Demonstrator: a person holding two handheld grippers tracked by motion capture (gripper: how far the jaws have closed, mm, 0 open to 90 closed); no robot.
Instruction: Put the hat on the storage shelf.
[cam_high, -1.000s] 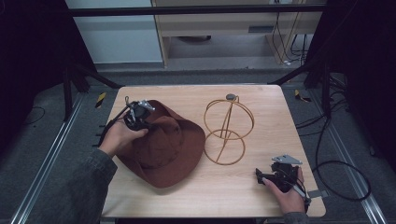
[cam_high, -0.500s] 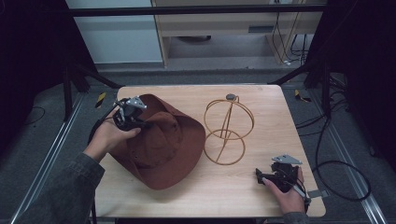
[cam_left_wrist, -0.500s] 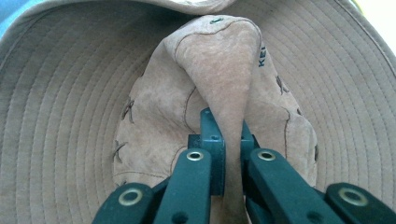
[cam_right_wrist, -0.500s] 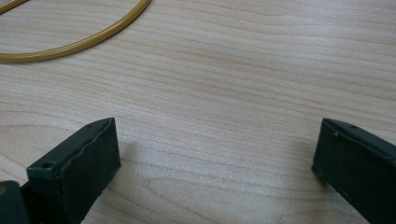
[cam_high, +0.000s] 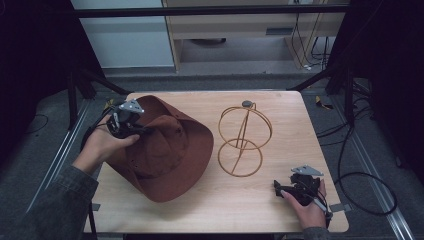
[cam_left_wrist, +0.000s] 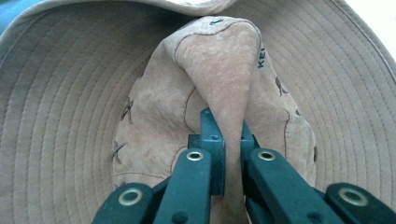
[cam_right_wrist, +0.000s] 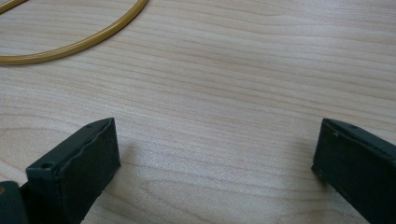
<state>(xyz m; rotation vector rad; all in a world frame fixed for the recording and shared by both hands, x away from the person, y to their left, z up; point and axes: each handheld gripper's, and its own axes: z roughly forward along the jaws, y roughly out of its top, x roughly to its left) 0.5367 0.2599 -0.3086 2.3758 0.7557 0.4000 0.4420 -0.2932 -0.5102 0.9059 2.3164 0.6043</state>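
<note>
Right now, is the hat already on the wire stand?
No: in the high view the hat sits left of the wire stand, apart from it, with its crown pinched in the left tool.

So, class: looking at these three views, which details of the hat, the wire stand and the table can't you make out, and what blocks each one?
- Hat, left gripper view: printed lettering runs behind a fold of the crown.
- Table, high view: the part under the tilted hat is covered.
- Wire stand, right gripper view: the top edge leaves just an arc of its base ring.
- High view: the stand's dark cap is too small to identify.
</note>
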